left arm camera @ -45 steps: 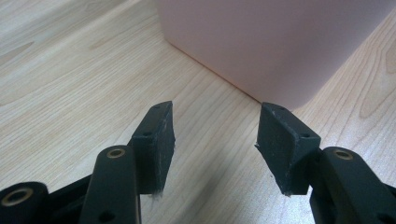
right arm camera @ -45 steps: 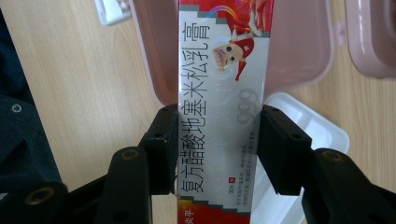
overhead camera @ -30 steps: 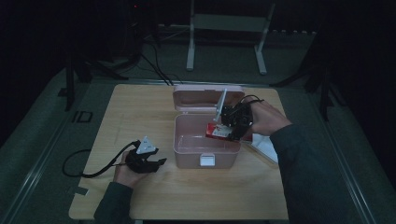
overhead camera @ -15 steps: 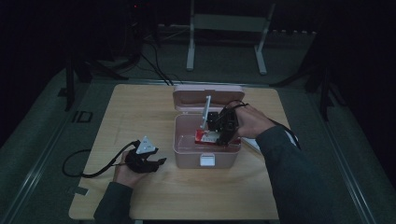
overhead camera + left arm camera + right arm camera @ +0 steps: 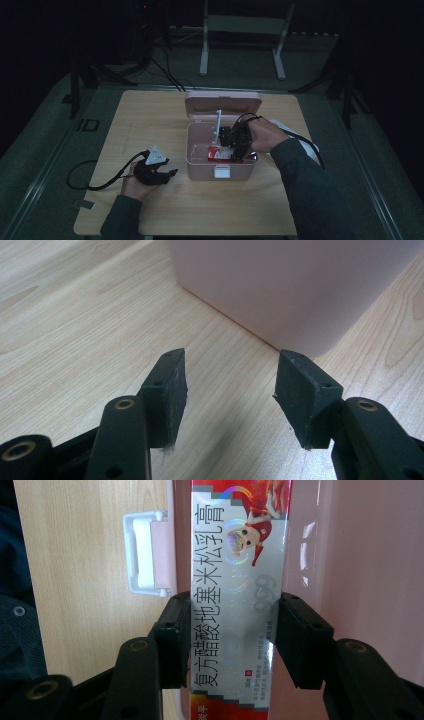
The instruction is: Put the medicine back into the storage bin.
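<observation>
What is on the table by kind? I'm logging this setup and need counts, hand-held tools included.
Pink plastic storage box with open hinged lid: 1
Red and silver printed carton, held inside the box: 1
White flat item right of the box, partly hidden: 1
Black two-jaw tools, left tool and right tool: 2
Total: 5

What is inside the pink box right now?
A red and silver carton, clamped by the right gripper, sits low in the pink box. The gripper and hand cover the rest of the box floor.
</observation>
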